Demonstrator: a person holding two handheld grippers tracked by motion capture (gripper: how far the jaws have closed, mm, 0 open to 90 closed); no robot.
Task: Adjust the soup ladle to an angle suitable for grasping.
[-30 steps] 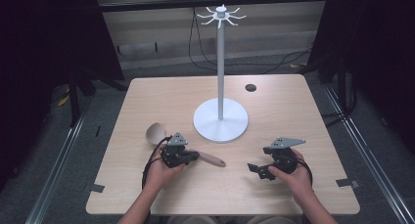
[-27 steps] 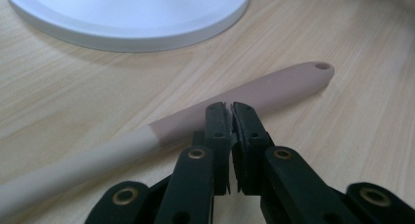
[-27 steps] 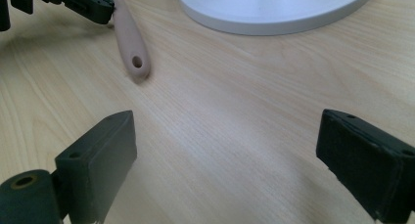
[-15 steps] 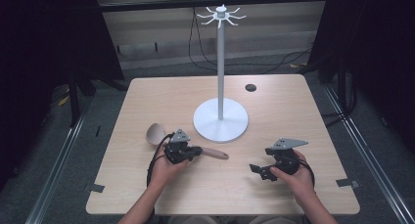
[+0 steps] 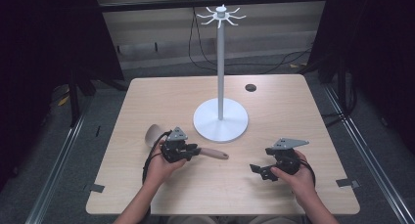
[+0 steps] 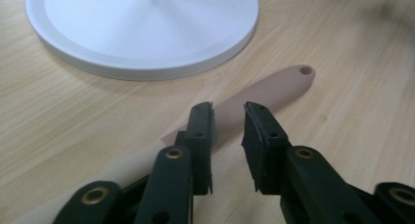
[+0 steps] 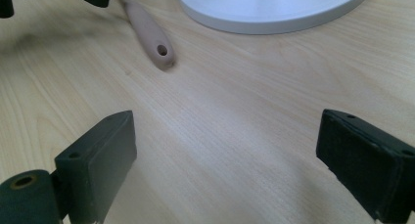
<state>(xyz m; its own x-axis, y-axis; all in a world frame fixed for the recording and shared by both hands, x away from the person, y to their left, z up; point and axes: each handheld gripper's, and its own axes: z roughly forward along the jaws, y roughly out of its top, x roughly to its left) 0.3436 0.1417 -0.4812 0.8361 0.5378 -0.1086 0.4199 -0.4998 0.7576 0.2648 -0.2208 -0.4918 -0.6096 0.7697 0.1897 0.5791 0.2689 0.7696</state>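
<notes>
Spoon (image 5: 205, 152) lies on the tabletop (image 5: 293, 106) at seven o'clock from the white stand (image 5: 220, 119). Left hand-held gripper (image 6: 228, 114) sits over its handle, jaws a little apart, not pinching yet. Next it must squeeze; right hand-held gripper (image 5: 260, 170) waits spread wide.

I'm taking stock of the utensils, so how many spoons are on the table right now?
1. A beige long-handled spoon lies on the wooden table just in front of the white stand's round base, under the left gripper.

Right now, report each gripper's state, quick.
Left gripper: jaws narrowly apart astride the spoon handle; grip cannot be told.
Right gripper: open, holding nothing, over bare table.
</notes>
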